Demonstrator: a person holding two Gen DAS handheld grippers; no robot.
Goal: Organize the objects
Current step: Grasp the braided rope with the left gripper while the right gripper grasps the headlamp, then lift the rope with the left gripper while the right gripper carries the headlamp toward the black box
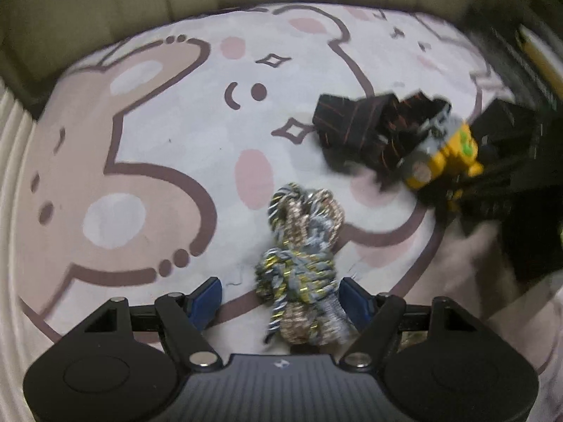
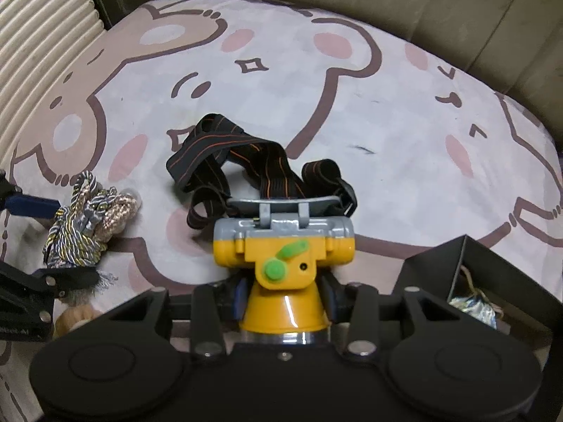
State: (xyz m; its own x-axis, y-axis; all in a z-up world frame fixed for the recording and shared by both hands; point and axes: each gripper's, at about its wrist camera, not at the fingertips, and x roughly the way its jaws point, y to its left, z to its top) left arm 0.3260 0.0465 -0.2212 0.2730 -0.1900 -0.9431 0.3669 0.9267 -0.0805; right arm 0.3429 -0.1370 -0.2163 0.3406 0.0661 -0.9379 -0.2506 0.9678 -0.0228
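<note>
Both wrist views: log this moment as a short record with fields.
surface: cartoon-print bedsheet
left gripper: open, blue fingers either side of the rope bundle, which lies on the sheet
right gripper: shut on the yellow headlamp
headlamp strap: black with orange stripes, trailing on the sheet
black box: near right of the right wrist view, something crumpled inside
blur: right side of the left wrist view

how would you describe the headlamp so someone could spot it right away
Start at the cartoon bear bedsheet. Near its front edge, the right gripper has its jaws closed on the headlamp. It is the only hard plastic item, yellow and grey with a green switch and black orange-striped straps, unlike the braided rope bundle beside it.
</note>
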